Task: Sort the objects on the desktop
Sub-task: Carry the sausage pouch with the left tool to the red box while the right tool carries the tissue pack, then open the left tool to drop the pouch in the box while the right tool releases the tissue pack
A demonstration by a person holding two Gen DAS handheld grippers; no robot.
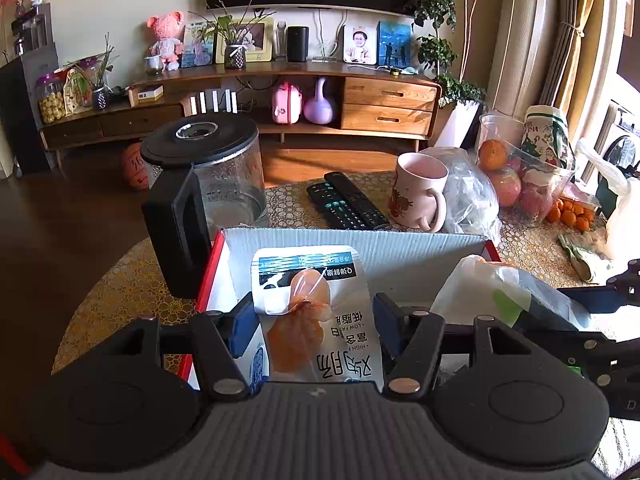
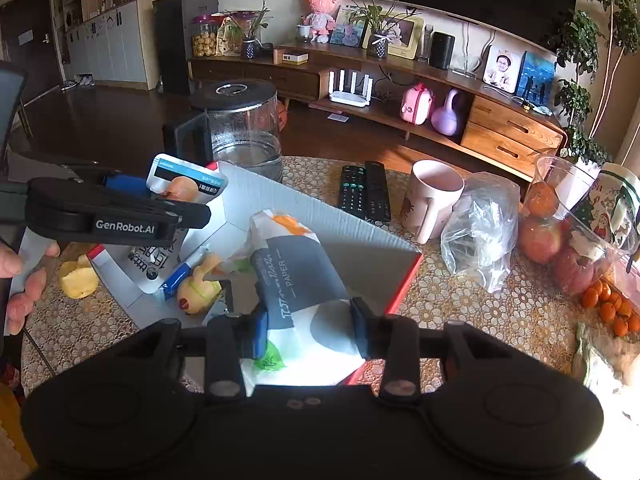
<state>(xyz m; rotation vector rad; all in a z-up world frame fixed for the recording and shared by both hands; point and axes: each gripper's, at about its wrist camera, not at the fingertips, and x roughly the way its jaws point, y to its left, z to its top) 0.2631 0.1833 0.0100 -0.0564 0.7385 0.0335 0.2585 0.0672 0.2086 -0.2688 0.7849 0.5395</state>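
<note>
My left gripper (image 1: 314,316) is shut on a white snack pouch (image 1: 316,320) with Chinese print, held above the white cardboard box with red outer sides (image 1: 360,242). It shows in the right wrist view (image 2: 184,196) with the pouch (image 2: 184,184) over the box's left part. My right gripper (image 2: 308,326) is shut on a white and grey paper tissue pack (image 2: 296,280), held over the box (image 2: 340,236). The pack also shows in the left wrist view (image 1: 504,292). A small yellow toy (image 2: 198,284) lies inside the box.
A glass kettle (image 1: 216,176) stands left behind the box. Two black remotes (image 1: 348,200), a pink mug (image 1: 420,192), a crumpled plastic bag (image 1: 468,188) and bagged fruit (image 1: 516,176) lie behind and right. A yellow object (image 2: 78,278) sits left of the box.
</note>
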